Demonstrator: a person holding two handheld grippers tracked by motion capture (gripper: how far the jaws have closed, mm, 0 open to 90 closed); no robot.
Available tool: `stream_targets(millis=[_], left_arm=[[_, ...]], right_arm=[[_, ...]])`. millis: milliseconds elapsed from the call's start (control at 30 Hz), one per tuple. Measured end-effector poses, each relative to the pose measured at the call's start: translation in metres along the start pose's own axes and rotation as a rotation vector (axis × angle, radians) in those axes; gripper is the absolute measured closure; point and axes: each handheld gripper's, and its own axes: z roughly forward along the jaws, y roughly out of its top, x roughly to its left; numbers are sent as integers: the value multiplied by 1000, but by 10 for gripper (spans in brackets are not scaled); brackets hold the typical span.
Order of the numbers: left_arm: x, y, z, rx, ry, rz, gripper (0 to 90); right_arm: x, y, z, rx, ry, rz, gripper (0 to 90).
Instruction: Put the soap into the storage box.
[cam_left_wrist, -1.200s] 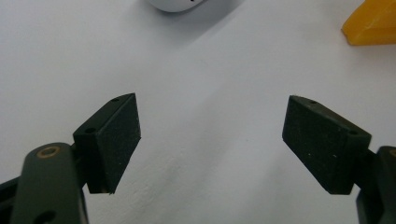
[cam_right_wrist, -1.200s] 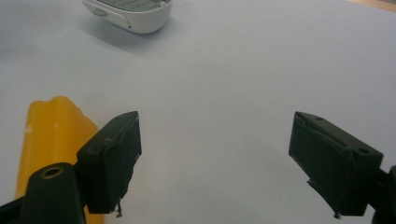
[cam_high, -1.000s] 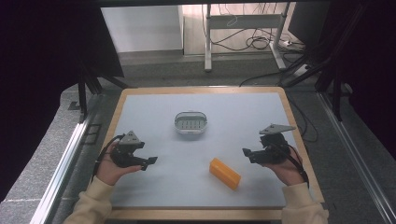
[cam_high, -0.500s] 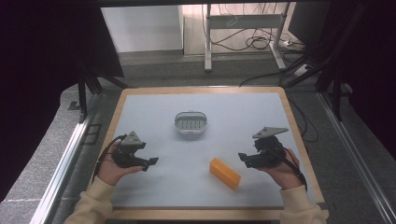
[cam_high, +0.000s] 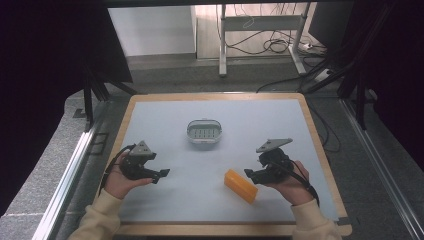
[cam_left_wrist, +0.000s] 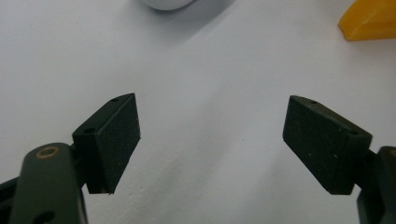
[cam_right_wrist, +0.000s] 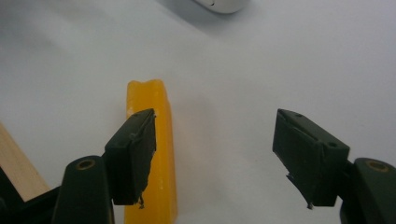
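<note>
Since a second ago the right gripper (cam_high: 253, 174) has slid in toward the yellow block (cam_high: 240, 185), jaws narrowing but still gripping nothing; the block lies on the counter (cam_high: 165, 120) just outside its left jaw. Left gripper (cam_high: 161, 174) hasn't budged, jaws wide, nothing between. Looks like a grab is coming.

Block (cam_high: 240, 186): on table (cam_high: 165, 120), just left of right gripper (cam_high: 251, 175).
Dish (cam_high: 204, 132): beyond both grippers, mid-table.
Left gripper (cam_high: 161, 175): well left of block.
</note>
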Motion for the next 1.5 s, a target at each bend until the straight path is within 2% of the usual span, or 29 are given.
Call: stream_targets(millis=[500,800,867,1000,1300,1500], left_arm=[[-1,0,0,-4,3,4,189],[-1,0,1,-3,2,7,189],[-1,0,1,-5,2,6,189],[-1,0,0,-5,3,5,189],[0,0,0,-7,4,3,189],[0,0,0,-9,4,2,189]], right_arm=[[17,2,17,69,63,-22,372],[27,3,29,149,90,-19,427],[28,3,31,157,93,-20,433],[32,3,40,208,97,-31,452],[37,2,54,290,80,-61,505],[38,2,61,323,84,-88,556]])
